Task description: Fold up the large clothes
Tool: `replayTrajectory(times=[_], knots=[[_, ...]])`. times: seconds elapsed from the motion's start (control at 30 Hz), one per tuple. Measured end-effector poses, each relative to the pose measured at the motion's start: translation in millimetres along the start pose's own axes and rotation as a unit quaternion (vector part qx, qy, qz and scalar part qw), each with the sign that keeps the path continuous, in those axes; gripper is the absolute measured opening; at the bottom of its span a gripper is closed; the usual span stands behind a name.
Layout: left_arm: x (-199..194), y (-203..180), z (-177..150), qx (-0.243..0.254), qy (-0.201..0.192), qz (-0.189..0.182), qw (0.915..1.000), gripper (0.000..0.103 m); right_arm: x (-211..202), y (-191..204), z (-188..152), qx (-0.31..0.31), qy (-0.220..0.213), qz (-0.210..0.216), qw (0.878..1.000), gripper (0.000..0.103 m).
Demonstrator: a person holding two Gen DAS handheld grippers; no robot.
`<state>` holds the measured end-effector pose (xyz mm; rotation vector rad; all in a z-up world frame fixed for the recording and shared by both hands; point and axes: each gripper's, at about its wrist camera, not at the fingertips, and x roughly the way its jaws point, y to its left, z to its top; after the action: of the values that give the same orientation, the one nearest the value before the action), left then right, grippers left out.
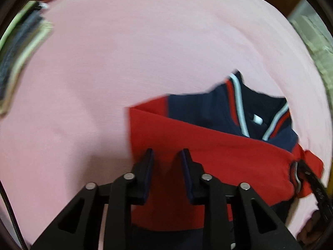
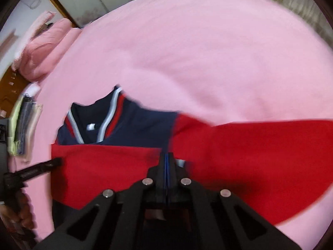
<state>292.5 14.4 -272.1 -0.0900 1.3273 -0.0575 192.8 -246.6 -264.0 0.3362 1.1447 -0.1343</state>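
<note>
Noted bed [image 1: 124, 52], pink-sheeted, filling most of both views and carrying all the work.

Located jacket [image 1: 208, 156], red and navy, on the near part of the bed, front up, collar [image 1: 237, 95] pointing away from the operator. Judged it partly folded: saw a red panel laid straight across the body just below the collar, with a clean left edge, consistent with one side already turned in. Could not confirm the lower hem, hidden under both tools.

Found sleeve [image 2: 260, 145] on the right side not yet folded: stretched out wide to the right, lifted and blurred, well off the body.

Recorded quilt [image 2: 45, 48], pink, bunched at the far left corner of the bed. Recorded stack [image 2: 22, 125] of folded clothes at the left edge of the bed, well apart from the jacket; judged these as finished items.

Checked right gripper [image 2: 166, 154]: jaws pressed together, pinching the jacket at a striped cuff [image 2: 180, 162], over the middle of the red panel.

Checked left gripper [image 1: 167, 153]: jaws spread, holding nothing, poised above the left part of the red panel.

Estimated progress as roughly midway for this garment. Remaining, by judgement: lay the right sleeve across the body, release the cuff, fold the body bottom to top, move the result to the stack.
</note>
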Motion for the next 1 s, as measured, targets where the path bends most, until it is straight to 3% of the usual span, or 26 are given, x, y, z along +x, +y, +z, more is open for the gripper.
replayTrajectory(times=[0.03,0.07,0.13,0.2,0.27,0.33,0.37,0.4,0.5,0.63,0.67,0.73,1.0], knots=[[-6,2,-3,-0.001,-0.006,-0.012,0.9999,0.026,-6,4,0,-0.01,-0.009,-0.011,1.0,0.002],[-12,2,-6,-0.001,-0.006,-0.036,0.9993,0.026,-14,6,0,-0.01,-0.018,0.01,1.0,0.002],[-16,1,-15,-0.003,0.006,-0.083,0.9965,0.026,-21,10,-3,0.024,-0.016,0.1,0.995,0.002],[-12,-6,-23,-0.002,0.025,-0.107,0.9939,0.026,-12,23,-14,0.054,0.019,0.186,0.981,0.002],[-2,-16,-31,0.01,0.051,-0.1,0.9936,0.026,5,46,-25,0.056,0.05,0.213,0.974,0.002],[12,-19,-41,0.033,0.072,-0.06,0.995,0.026,22,78,-37,0.035,0.08,0.192,0.977,0.003],[14,-19,-44,0.043,0.072,-0.054,0.995,0.026,27,85,-41,0.024,0.088,0.162,0.983,0.003],[13,-17,-46,0.052,0.067,-0.056,0.9949,0.026,25,87,-47,0.019,0.083,0.126,0.988,0.002],[9,-8,-42,0.048,0.06,-0.069,0.9946,0.026,6,64,-55,0.058,0.043,0.071,0.995,0.0],[9,9,-45,0.023,0.069,-0.093,0.993,0.021,-7,29,-59,0.123,0.029,0.065,0.99,0.0],[7,13,-45,0.017,0.072,-0.098,0.9924,0.021,-5,27,-58,0.131,0.035,0.047,0.99,0.0],[5,18,-45,0.008,0.073,-0.1,0.9923,0.021,-3,23,-56,0.156,0.052,0.06,0.985,0.0],[-19,-11,-59,0.054,0.056,-0.065,0.9948,0.021,-17,69,-71,0.18,0.06,0.028,0.982,0.003]])
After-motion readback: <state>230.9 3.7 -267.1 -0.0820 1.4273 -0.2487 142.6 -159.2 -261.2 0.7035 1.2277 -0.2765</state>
